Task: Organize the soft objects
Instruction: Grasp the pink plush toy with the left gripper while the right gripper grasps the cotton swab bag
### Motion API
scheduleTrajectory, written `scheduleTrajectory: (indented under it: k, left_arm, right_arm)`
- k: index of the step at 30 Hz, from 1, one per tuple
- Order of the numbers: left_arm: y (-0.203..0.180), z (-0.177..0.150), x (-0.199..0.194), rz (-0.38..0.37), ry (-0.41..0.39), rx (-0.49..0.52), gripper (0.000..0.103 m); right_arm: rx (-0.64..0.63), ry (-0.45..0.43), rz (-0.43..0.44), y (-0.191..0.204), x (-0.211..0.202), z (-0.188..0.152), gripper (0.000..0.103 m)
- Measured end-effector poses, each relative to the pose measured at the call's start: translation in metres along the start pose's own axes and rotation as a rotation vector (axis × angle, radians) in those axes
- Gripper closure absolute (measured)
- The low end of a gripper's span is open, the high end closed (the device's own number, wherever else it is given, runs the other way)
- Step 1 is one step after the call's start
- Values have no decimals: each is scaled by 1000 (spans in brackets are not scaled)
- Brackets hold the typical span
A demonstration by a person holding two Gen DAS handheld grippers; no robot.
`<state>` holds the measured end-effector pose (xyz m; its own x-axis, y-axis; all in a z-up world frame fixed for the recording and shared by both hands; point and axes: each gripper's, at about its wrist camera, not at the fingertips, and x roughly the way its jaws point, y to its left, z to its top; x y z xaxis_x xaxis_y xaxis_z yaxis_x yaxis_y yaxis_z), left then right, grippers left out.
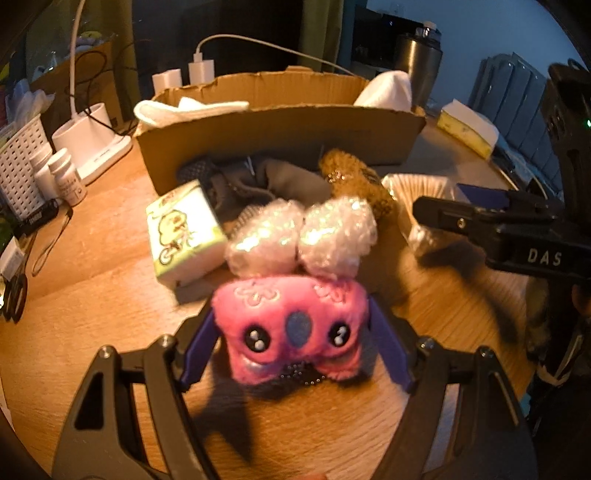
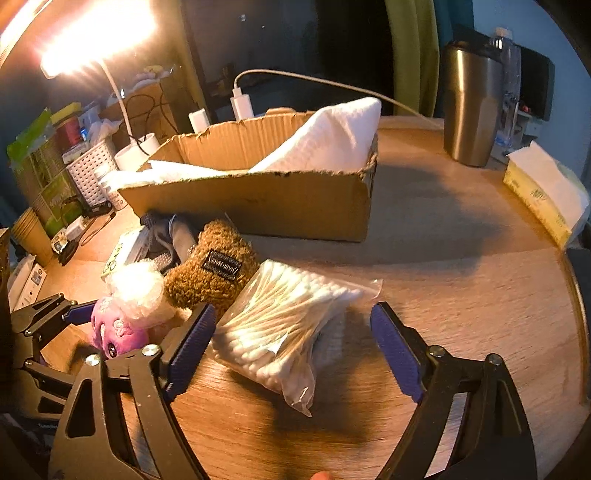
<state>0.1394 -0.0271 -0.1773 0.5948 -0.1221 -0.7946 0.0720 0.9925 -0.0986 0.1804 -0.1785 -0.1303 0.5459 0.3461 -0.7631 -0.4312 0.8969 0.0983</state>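
The wooden tabletop [image 2: 461, 277] carries a torn cardboard box [image 2: 258, 206] with white towels [image 2: 332, 144] sticking out; the inside of the box is hidden in both views. Against its front wall lies a heap of soft things: grey cloth [image 1: 280, 181], mostly covered, and a brown plush [image 2: 214, 266]. The left tool [image 1: 295, 347] stands spread around a pink plush toy [image 1: 291, 332] with shiny white ears; whether its purple pads press the toy is hard to tell through blur. The right tool [image 2: 295, 347] is spread wide, straddling a clear bag of cotton swabs [image 2: 280, 328] without gripping it. Only the right wrist view shows the lit lamp [image 2: 85, 33]; only the left wrist view shows the toy's face.
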Motion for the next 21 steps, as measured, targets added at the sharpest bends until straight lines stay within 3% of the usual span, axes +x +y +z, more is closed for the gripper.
scheduleTrajectory:
  k: [2, 6, 12, 21]
  left_arm:
    - [-2, 0, 1, 8, 2, 8, 26]
    - [-1, -1, 1, 17, -3, 6, 27]
    - [1, -6, -9, 5, -38, 13, 34]
    - [2, -9, -29, -32, -94, 7, 35]
  right_arm:
    - [-6, 5, 1, 2, 3, -1, 20]
    - [-14, 16, 17, 5, 6, -3, 37]
    - [-29, 19, 25, 10, 3, -4, 52]
    - [-40, -17, -15, 12, -18, -5, 60]
